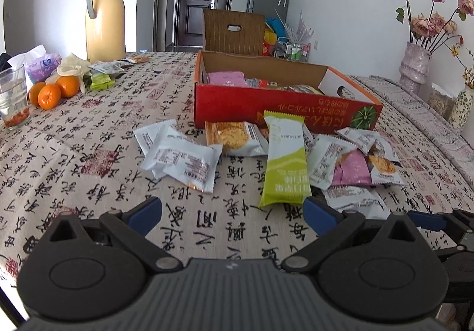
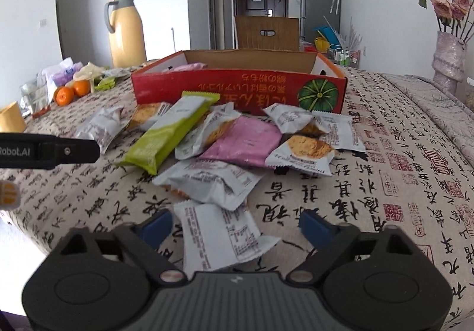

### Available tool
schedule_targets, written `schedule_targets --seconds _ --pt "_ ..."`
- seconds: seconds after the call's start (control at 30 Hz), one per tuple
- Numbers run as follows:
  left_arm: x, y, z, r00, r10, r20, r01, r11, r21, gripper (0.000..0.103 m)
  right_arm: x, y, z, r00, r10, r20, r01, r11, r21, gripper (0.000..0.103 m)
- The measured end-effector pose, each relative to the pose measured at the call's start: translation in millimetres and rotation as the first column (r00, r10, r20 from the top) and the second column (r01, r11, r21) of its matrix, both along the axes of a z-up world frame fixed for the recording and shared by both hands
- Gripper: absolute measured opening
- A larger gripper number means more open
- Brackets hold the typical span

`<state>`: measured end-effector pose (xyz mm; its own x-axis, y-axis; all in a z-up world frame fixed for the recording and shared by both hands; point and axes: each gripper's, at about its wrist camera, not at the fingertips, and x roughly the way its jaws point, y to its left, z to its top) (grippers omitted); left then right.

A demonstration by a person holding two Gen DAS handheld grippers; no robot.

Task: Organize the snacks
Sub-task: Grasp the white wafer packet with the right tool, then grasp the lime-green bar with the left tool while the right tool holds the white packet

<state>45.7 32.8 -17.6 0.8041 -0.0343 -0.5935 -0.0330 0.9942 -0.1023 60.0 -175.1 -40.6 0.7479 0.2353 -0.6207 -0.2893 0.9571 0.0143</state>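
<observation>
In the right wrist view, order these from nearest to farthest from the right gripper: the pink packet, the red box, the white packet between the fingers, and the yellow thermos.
From the right gripper:
1. White packet, between the open fingers.
2. Pink packet, mid-pile.
3. Red box, behind the pile.
4. Yellow thermos, far left.

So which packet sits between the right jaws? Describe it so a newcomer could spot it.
Start at the red box on the tablecloth; loose snacks lie in front of it. Nearest the camera, between the open right gripper's jaws, lies a white packet. It is the nearest packet and shows only small printed text.
</observation>
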Motion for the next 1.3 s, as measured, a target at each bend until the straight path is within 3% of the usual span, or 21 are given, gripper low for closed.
schedule_targets --seconds 0.1,0.2,0.4,0.63,0.87,1.3 --pt "-0.6 1.0 -3.6 1.000 0.005 -0.014 -0.005 1.000 -0.002 0.103 -5.4 3.2 -2.0 1.000 0.008 0.014 -0.008 1.000 -0.024 0.079" --pt "-2.1 1.3 -4.4 1.000 0.006 -0.017 -0.006 1.000 -0.001 0.103 -9.3 3.2 -0.6 0.999 0.041 0.019 -0.041 0.999 -0.014 0.060" --pt "-4.8 0.8 -2.7 1.000 0.005 -0.013 -0.005 1.000 0.000 0.103 -17.4 6.6 4.3 0.994 0.108 0.030 -0.106 0.993 -0.057 0.039" --pt "-5.8 -0.2 -0.9 1.000 0.004 -0.009 -0.004 1.000 0.003 0.103 -23.3 -9.6 14.8 0.996 0.072 0.061 -0.071 0.997 -0.007 0.039" --pt "-0.3 -2.9 0.5 1.000 0.008 -0.009 -0.008 1.000 0.014 0.103 -18.7 -39.8 30.4 0.992 -0.039 0.123 0.038 0.999 0.016 0.039" --pt "42.5 -16.0 0.0 1.000 0.000 -0.031 0.001 1.000 0.026 0.103 13.0 -63.6 30.5 0.983 -0.117 0.142 0.110 0.992 0.055 0.039"
